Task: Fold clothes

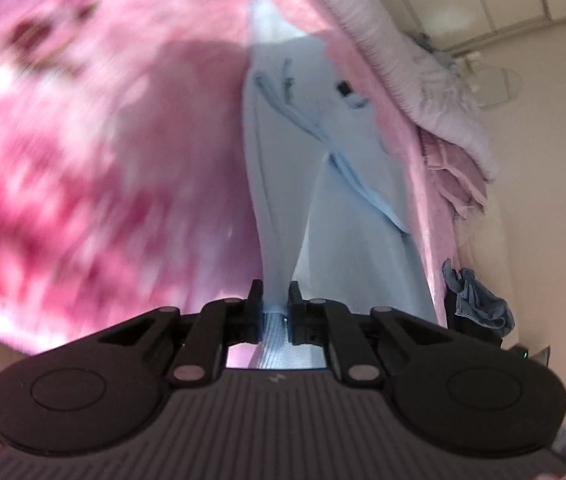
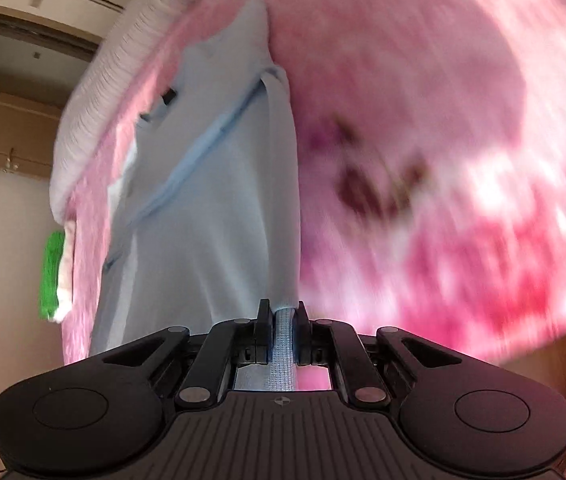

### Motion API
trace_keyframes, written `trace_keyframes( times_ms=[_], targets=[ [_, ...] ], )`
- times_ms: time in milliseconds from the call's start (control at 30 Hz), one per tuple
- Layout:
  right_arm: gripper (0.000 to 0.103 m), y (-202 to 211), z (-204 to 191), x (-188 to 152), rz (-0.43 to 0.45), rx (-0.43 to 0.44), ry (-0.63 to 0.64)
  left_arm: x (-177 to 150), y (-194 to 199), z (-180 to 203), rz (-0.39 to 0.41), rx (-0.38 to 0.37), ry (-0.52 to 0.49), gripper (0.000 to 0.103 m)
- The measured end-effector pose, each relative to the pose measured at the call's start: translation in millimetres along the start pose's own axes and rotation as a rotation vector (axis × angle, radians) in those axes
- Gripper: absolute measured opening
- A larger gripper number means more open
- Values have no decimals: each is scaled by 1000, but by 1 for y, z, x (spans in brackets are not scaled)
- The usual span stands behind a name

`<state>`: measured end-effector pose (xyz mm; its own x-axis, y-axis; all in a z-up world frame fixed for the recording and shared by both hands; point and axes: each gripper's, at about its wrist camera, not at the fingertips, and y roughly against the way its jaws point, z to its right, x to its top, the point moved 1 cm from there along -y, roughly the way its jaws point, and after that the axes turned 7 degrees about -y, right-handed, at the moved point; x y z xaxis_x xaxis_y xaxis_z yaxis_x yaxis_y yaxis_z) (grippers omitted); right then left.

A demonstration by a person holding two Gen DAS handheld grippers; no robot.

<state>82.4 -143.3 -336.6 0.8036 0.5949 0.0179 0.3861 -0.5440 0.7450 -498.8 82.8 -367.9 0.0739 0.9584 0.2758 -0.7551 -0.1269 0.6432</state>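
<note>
A pale blue garment [image 1: 347, 168] with a ribbed hem and a darker blue drawstring lies stretched over a pink flowered blanket [image 1: 83, 140]. My left gripper [image 1: 275, 294] is shut on its ribbed edge, the cloth pinched between both fingers. In the right wrist view the same pale blue garment [image 2: 211, 184] runs away from me, and my right gripper [image 2: 283, 312] is shut on another part of the ribbed hem. A small black tag shows near the garment's far end in both views.
A white ribbed cover [image 1: 435, 80] and folded pink cloth lie along the bed's far edge. Blue denim [image 1: 479, 300] hangs at the lower right of the left view. A green and white item [image 2: 54, 276] lies by the bed's edge beside a cream wall.
</note>
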Motion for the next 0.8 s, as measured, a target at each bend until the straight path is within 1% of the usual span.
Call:
trace_keyframes(
  times_ms=[67, 133, 167, 267, 300, 400, 467, 533, 567, 633, 667, 700, 733, 767, 800],
  targets=[
    [7, 4, 11, -19, -40, -10, -51, -20, 11, -3, -5, 13, 60, 7],
    [7, 6, 19, -32, -69, -18, -101, -28, 17, -2, -5, 18, 93, 7],
    [7, 7, 21, -36, -80, -21, -121, -27, 18, 1, -4, 16, 97, 7],
    [7, 9, 7, -22, -83, -29, -103, -4, 19, 11, 21, -15, 82, 7],
    [7, 10, -3, -12, -84, -32, -76, 9, 18, 16, 37, -32, 73, 7],
    [7, 16, -41, 25, -44, 21, 6, 55, 12, 30, 104, -89, 41, 7],
    [7, 15, -67, 57, 14, 61, 29, 90, 5, 39, 155, -130, 24, 7],
    [7, 10, -93, 88, 78, 93, 47, 132, -11, 43, 213, -166, 33, 8],
    [7, 3, -106, 108, 111, 107, 48, 153, -22, 43, 226, -160, 39, 8],
    [7, -15, -125, 146, 179, 120, 16, 195, -47, 43, 235, -124, 54, 10],
    [7, -28, -134, 166, 212, 115, -27, 216, -59, 42, 239, -106, 61, 10],
    [13, -40, -141, 182, 232, 108, -70, 236, -70, 42, 242, -86, 58, 16],
    [20, -50, -144, 196, 238, 89, -122, 252, -78, 43, 235, -58, 43, 26],
    [40, -60, -147, 210, 244, 69, -174, 266, -86, 43, 224, -27, 26, 28],
    [52, -63, -146, 209, 245, 41, -155, 277, -92, 44, 210, -9, 8, 28]
  ],
)
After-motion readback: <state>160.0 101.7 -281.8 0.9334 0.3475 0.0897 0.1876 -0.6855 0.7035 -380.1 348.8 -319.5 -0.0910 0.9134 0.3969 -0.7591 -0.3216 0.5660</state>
